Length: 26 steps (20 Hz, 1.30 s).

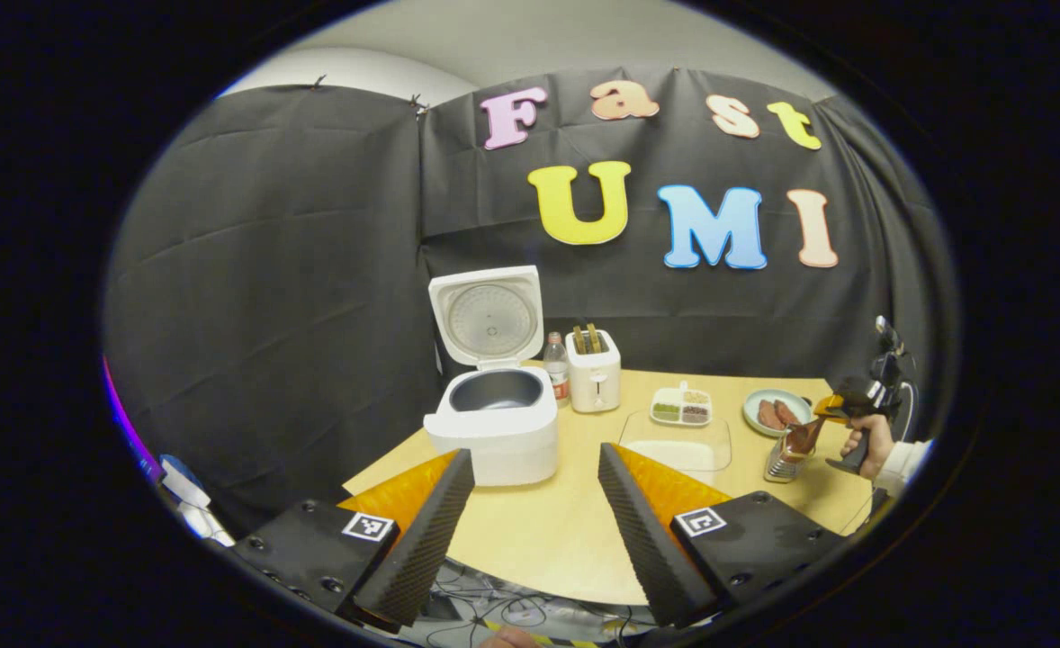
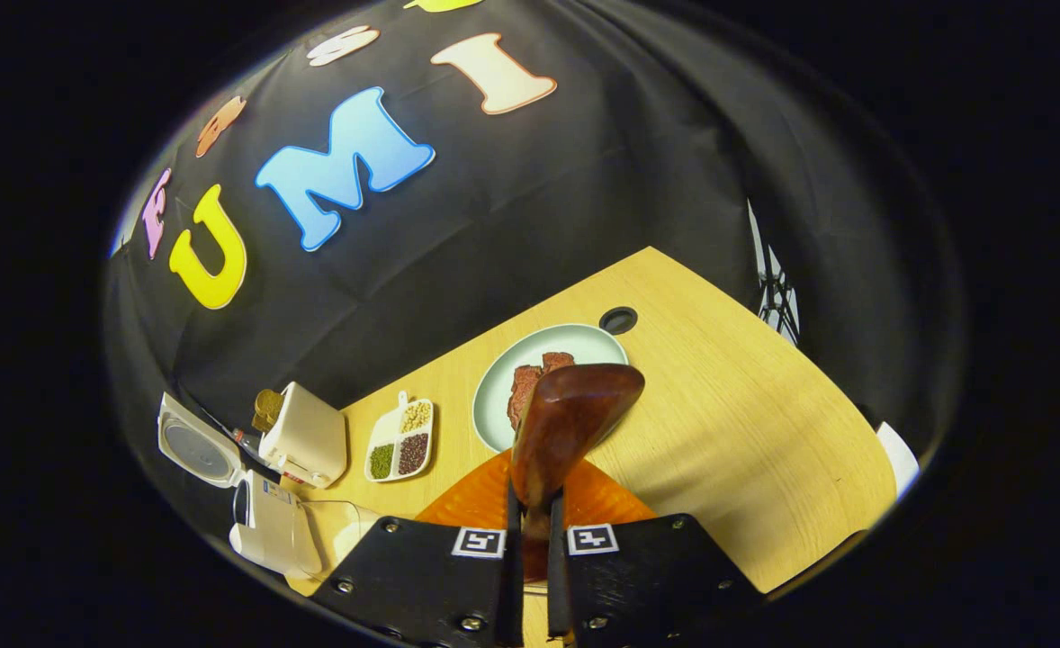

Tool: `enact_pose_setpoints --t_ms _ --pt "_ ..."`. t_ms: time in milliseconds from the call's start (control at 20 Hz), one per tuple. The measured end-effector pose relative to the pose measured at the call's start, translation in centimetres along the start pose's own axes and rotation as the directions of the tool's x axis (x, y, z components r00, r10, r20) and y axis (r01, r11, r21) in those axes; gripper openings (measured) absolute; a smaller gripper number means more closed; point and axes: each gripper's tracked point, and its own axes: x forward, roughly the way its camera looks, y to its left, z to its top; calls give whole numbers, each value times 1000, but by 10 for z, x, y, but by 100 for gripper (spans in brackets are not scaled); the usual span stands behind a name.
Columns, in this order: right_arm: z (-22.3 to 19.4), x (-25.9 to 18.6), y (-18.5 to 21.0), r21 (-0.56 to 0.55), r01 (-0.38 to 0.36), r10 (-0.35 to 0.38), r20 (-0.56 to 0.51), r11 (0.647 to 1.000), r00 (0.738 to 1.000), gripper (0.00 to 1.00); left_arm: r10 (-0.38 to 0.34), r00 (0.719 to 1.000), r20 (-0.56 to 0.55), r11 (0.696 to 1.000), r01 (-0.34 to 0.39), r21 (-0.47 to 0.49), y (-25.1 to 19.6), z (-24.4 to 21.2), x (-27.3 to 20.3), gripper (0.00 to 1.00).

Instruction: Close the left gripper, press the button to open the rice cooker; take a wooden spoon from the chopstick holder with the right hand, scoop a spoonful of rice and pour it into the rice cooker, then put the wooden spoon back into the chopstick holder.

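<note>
Table (image 1: 548, 531): pale wood-grain top with a rounded front edge; everything stands on it.

Rice cooker (image 1: 494, 423): white, boxy with rounded corners, smooth plastic. Lid already up, its ribbed round inner plate facing me, the dark metal pot open below. So step 1 is done. No rice visible in the pot, as far as I can judge from this angle.

My left gripper (image 1: 534, 522): jaws spread wide, holding nothing, ridged pads hanging before the cooker.

Clear plastic container (image 1: 677, 443): shallow, rounded-square, mid-table; I take it for the rice supply, though its contents are too faint to confirm.

My right gripper (image 2: 530, 531): jaws clamped nearly together on the wooden spoon (image 2: 566, 423), pinching its handle. The bowl is glossy reddish-brown, smooth and oval, and juts forward over the plate (image 2: 503, 387).

Chopstick holder (image 1: 780, 461): small shiny metal cylinder just below the right gripper in the left gripper view. The spoon looks out of it or nearly so.

Left to do: scoop, pour, return spoon.
</note>
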Motion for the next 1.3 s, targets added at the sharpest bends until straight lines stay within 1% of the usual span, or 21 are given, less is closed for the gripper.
enact_pose_setpoints --t_ms 50,150,200,400,500,600,650,850,900,950,1050,1150,1200,1300 --pt "6 -11 3 -6 -1 1 20 1000 1000 11 -12 1000 12 1000 12 -4 3 2 0 100" --pt "19 -36 13 -19 -2 3 57 1000 998 11 -41 999 33 999 42 -12 10 7 1 100" --pt "23 -51 22 -24 -15 16 73 1000 997 11 -57 997 49 998 58 -18 16 11 1 100" --pt "34 -114 54 -97 -12 27 154 995 988 11 -133 986 99 989 138 -45 40 18 3 100" --pt "31 -147 78 -118 -19 41 185 993 982 11 -163 978 128 983 171 -60 59 22 3 100" --pt "26 -174 105 -134 -43 70 206 990 976 11 -192 970 148 975 206 -89 79 22 4 100" --pt "22 -186 120 -139 -53 83 219 989 972 11 -200 967 155 971 217 -101 88 20 6 98" --pt "-1 -220 192 -189 -136 177 216 973 960 11 -219 959 182 961 244 -128 124 19 4 99" --pt "-7 -224 209 -203 -158 200 206 966 958 11 -220 955 196 961 247 -126 132 24 5 93" --pt "-15 -225 226 -215 -181 224 195 960 955 11 -215 954 208 962 243 -121 140 26 4 92" --pt "-30 -210 251 -250 -202 245 156 947 957 11 -201 955 217 965 231 -126 153 32 13 92" --pt "-39 -187 269 -291 -208 254 131 934 958 11 -185 956 228 965 220 -139 162 39 22 92" --pt "-44 -171 276 -308 -209 255 115 928 960 11 -172 959 224 969 206 -139 168 40 28 100" --pt "-61 -134 282 -327 -202 237 68 923 969 11 -148 969 200 973 179 -146 177 38 36 96"
